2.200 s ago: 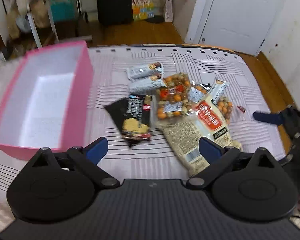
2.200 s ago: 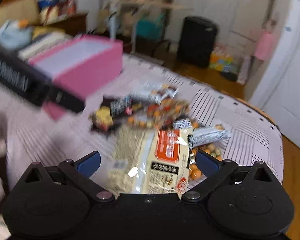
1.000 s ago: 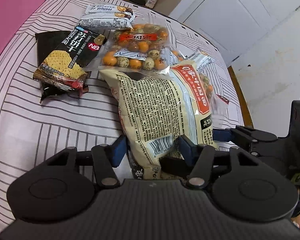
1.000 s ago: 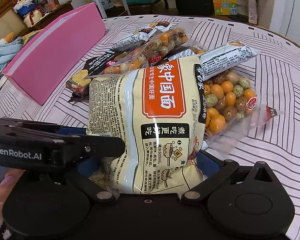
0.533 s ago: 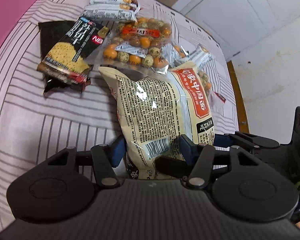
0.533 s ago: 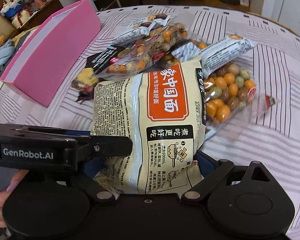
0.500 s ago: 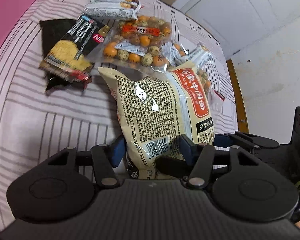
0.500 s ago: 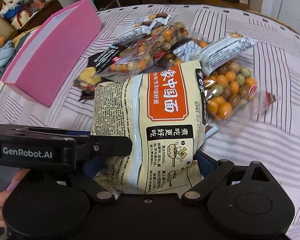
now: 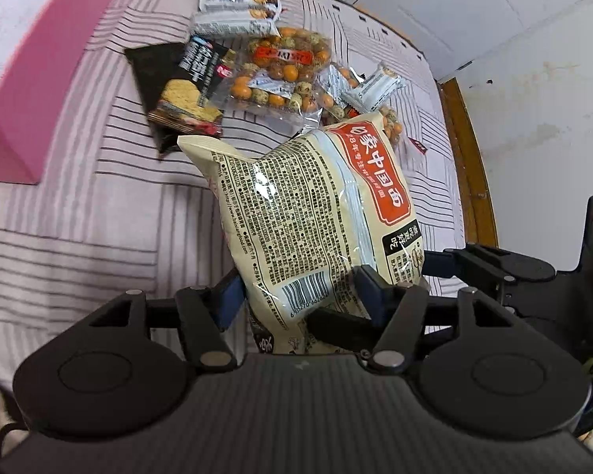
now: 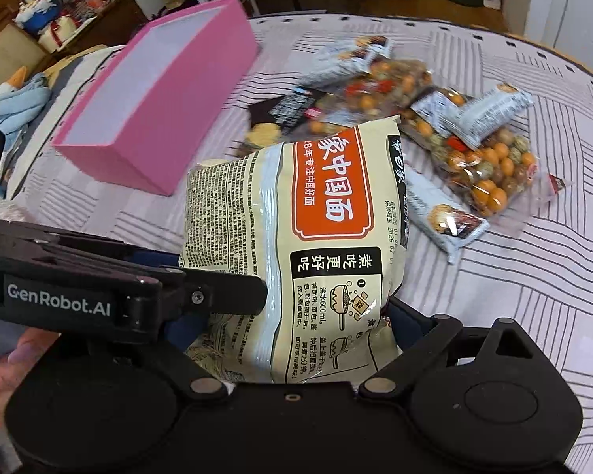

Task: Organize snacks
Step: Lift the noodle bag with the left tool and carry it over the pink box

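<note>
A large beige noodle bag [image 9: 316,213] with an orange label is held above the striped cloth by both grippers at its near end. My left gripper [image 9: 296,296] is shut on it. My right gripper [image 10: 292,328] is shut on the same bag [image 10: 316,245] from the other side. The pink box [image 10: 158,91] stands open to the left; its corner shows in the left wrist view [image 9: 27,91]. On the cloth lie a black cracker pack [image 9: 182,91], bags of coated nuts [image 9: 280,71] and grey snack bars [image 9: 237,12].
The table edge [image 9: 466,150] runs along the right, with a white door and wall beyond. A second nut bag [image 10: 490,170] and grey bars [image 10: 446,221] lie right of the noodle bag. Furniture and clutter stand behind the pink box.
Both grippers have lifted the noodle bag higher off the pile and drawn back; a grey bar that lay under it now shows. The pink box has come into both views.
</note>
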Demonstrator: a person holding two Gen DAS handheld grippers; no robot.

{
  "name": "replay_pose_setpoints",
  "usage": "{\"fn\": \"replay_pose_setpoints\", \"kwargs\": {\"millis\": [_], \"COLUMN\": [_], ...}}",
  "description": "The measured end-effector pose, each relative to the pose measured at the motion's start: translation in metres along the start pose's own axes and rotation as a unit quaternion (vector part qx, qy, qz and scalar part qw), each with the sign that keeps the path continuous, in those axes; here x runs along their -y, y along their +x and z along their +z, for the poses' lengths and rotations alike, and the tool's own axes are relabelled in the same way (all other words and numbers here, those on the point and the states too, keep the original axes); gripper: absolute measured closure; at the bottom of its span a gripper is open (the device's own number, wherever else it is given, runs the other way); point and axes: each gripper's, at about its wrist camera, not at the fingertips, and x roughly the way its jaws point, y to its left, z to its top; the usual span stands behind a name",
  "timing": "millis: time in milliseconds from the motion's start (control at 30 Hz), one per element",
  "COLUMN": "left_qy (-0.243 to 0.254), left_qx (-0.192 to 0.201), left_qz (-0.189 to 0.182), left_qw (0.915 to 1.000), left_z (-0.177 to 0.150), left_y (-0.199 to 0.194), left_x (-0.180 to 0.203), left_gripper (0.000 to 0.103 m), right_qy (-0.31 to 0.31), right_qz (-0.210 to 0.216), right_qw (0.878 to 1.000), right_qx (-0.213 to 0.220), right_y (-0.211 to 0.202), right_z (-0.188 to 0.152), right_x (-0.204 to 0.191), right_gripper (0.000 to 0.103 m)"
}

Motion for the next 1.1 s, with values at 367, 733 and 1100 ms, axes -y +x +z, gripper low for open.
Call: {"fn": "replay_pose_setpoints", "kwargs": {"millis": [367,733,1100], "left_qy": [-0.025,-0.021,-0.009], "left_qx": [0.041,0.135,0.173], "left_qz": [0.008,0.015,0.026], "left_qw": [0.9988,0.9905,0.9846], "left_z": [-0.025,-0.011,0.071], "left_y": [-0.074,-0.157,-0.179], "left_x": [-0.024,-0.05,-0.111], "left_gripper": [0.043,0.043,0.042], "right_qy": [-0.042,-0.106,-0.101], "right_qz": [0.013,0.053,0.095], "right_qw": [0.999,0.989,0.981], "right_qx": [0.014,0.084,0.135], "right_y": [-0.025,-0.051,-0.009], "right_z": [0.003,0.053,0.129], "right_x": [-0.069,-0.121,-0.137], "right_gripper": [0.007,0.007,0.018]}}
